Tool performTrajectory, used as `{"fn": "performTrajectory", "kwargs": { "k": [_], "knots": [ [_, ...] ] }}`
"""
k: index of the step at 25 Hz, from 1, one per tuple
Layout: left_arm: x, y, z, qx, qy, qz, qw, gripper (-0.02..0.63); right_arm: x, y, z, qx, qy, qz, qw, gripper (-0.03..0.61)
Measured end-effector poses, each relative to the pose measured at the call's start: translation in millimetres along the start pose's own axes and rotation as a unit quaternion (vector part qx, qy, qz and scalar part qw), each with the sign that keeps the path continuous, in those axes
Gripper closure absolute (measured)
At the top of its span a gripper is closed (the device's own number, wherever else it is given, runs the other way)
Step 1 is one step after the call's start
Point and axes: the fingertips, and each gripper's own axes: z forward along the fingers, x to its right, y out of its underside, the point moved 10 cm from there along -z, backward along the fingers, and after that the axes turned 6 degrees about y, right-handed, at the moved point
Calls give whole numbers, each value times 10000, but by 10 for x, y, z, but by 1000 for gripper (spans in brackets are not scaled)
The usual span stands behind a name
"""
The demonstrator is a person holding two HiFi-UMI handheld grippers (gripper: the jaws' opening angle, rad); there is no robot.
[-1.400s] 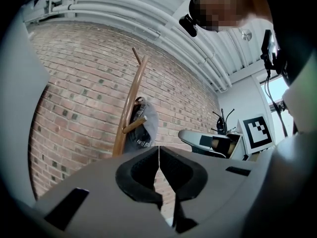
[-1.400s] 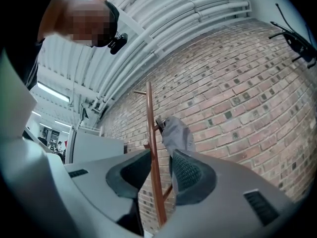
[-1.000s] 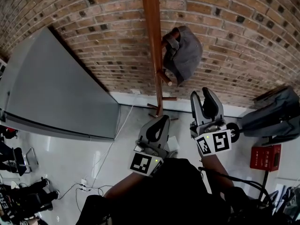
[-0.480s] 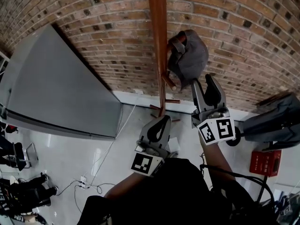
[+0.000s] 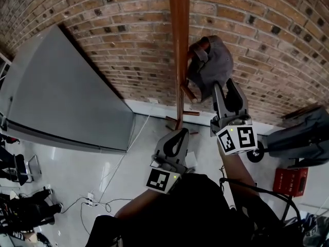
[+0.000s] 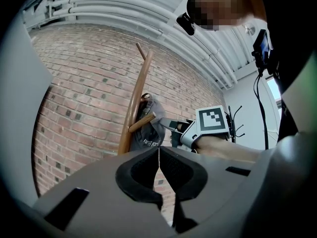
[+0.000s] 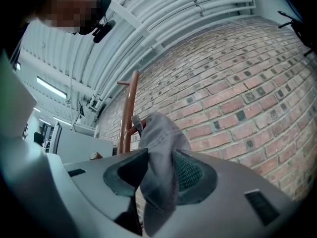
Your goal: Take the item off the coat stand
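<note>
A grey cap (image 5: 213, 60) hangs on a peg of the wooden coat stand (image 5: 180, 45) in front of the brick wall. My right gripper (image 5: 226, 85) is raised to the cap's lower edge. In the right gripper view the cap (image 7: 158, 128) hangs down between the jaws, which are closing. A dark gap still shows between the cloth and the left pad. The stand's pole (image 7: 128, 113) rises just behind. My left gripper (image 5: 180, 134) is lower, beside the pole, shut and empty. The left gripper view shows its tips (image 6: 158, 150) meeting, with the cap (image 6: 148, 130) and stand (image 6: 136, 103) beyond.
A large grey cabinet (image 5: 61, 102) stands at the left against the wall. A dark bag on wheels (image 5: 303, 133) and a red crate (image 5: 290, 179) are at the right. Cables (image 5: 97, 205) trail over the pale floor. The stand's feet (image 5: 187, 115) spread near the skirting.
My right gripper has risen toward the cap and now has its lower edge between the jaws. The left gripper has hardly moved.
</note>
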Motion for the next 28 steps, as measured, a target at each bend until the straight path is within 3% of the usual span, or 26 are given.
{"fn": "performTrajectory", "kwargs": {
  "k": [5, 7, 14, 28],
  "knots": [
    [-25, -23, 50, 32, 26, -25, 10000, 595, 8, -23, 8, 128, 23, -55, 9999, 531],
    [-36, -5, 47, -56, 20, -26, 10000, 595, 21, -43, -2, 169, 59, -22, 9998, 548],
    [-62, 1, 39, -64, 23, -66, 10000, 595, 37, -130, -10, 320, -11, 114, 9994, 558],
    [-149, -18, -52, -44, -5, -67, 10000, 595, -30, -355, 10, 764, -9, -68, 9971, 560]
  ]
}}
